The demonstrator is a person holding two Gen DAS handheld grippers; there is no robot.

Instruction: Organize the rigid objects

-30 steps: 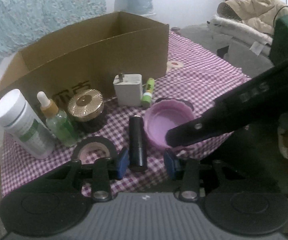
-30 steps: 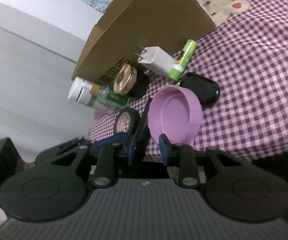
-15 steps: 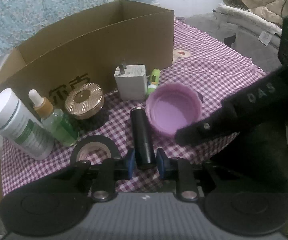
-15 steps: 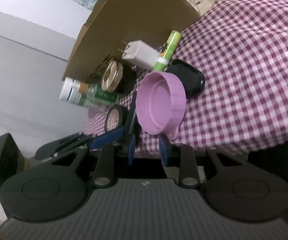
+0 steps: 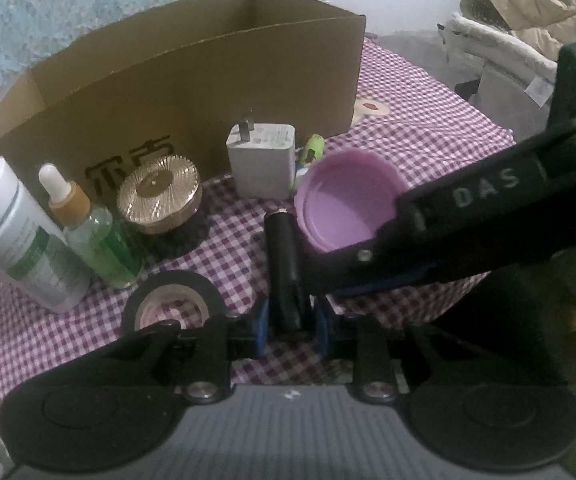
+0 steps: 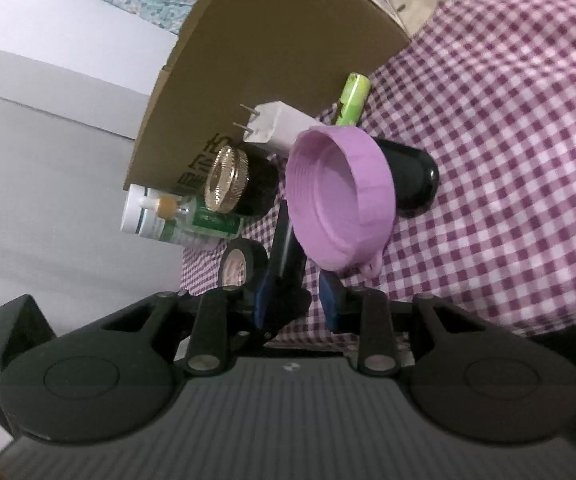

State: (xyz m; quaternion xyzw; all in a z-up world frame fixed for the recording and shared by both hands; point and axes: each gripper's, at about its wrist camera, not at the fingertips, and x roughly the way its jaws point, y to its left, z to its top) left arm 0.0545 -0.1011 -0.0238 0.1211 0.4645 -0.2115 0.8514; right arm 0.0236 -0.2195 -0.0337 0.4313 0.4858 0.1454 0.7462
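Note:
My left gripper [image 5: 288, 326] is shut on a black cylinder [image 5: 284, 264] and holds it off the checked cloth [image 5: 428, 120]. My right gripper [image 6: 294, 304] is shut on the rim of a purple lid [image 6: 340, 196] and holds it tilted above the cloth; the lid also shows in the left wrist view [image 5: 348, 204], with the right gripper's arm across it. An open cardboard box [image 5: 192, 76] stands behind the items.
In front of the box stand a white bottle [image 5: 16, 236], a green dropper bottle [image 5: 96, 236], a gold-lidded jar [image 5: 160, 196], a white charger [image 5: 262, 166] and a green tube [image 5: 314, 148]. A tape roll [image 5: 172, 304] lies near. A black case [image 6: 412, 180] lies behind the lid.
My left gripper closed on the black cylinder and lifted it. My right gripper raised and tilted the purple lid toward the box.

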